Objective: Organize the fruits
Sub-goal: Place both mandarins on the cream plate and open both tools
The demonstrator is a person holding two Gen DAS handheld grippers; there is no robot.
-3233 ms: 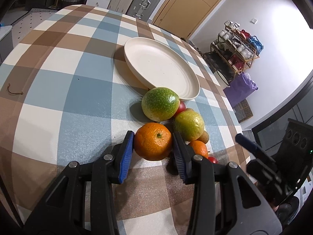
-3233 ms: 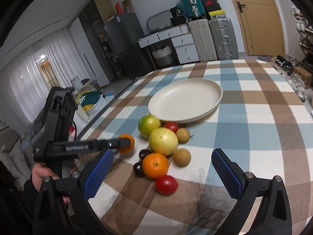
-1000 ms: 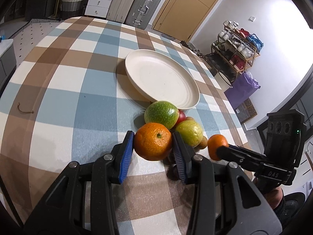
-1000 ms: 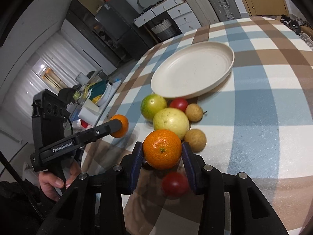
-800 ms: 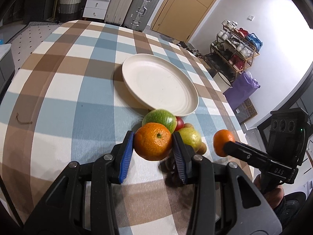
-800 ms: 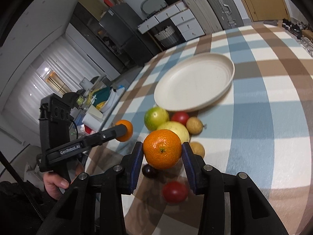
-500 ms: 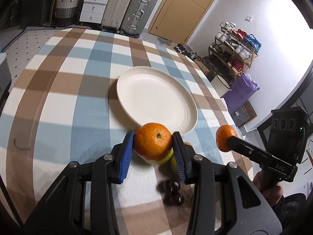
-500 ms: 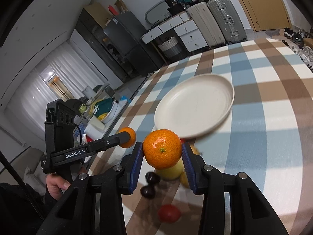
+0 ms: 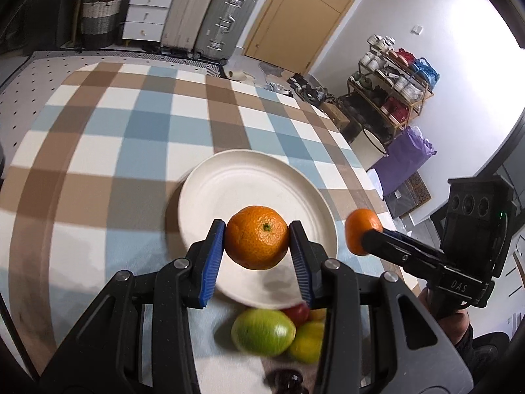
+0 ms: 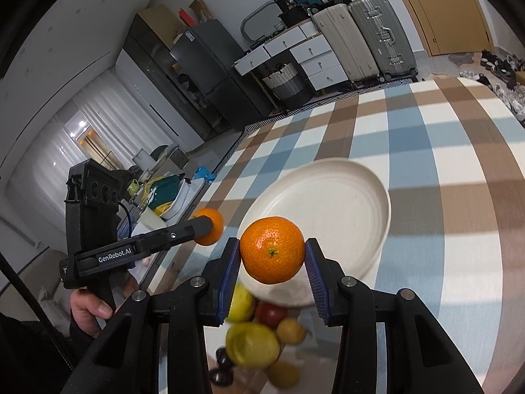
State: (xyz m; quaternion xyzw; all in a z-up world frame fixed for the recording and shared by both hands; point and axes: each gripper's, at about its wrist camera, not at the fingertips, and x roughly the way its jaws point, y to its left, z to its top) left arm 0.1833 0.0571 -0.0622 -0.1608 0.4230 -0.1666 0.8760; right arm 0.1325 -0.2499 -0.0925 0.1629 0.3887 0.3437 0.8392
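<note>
With the left gripper [image 9: 257, 243] and right gripper [image 10: 271, 255] each clamping a mandarin above the plate [image 9: 210, 197], simultaneous release risks the mandarins colliding and rolling off.

Left tongs [image 9: 257, 252] clamped, blue pads [image 9: 211, 262] pressing both sides of an orange, pointing steeply down; right tongs [image 10: 271, 271] likewise clamped on a second orange, tilted down less steeply; both held up off the bench; each shows side-on in the other's view, fingers closed round fruit; left hand [image 10: 90, 308] wraps its handle; right hand [image 9: 454, 323] grips its handle low.
</note>
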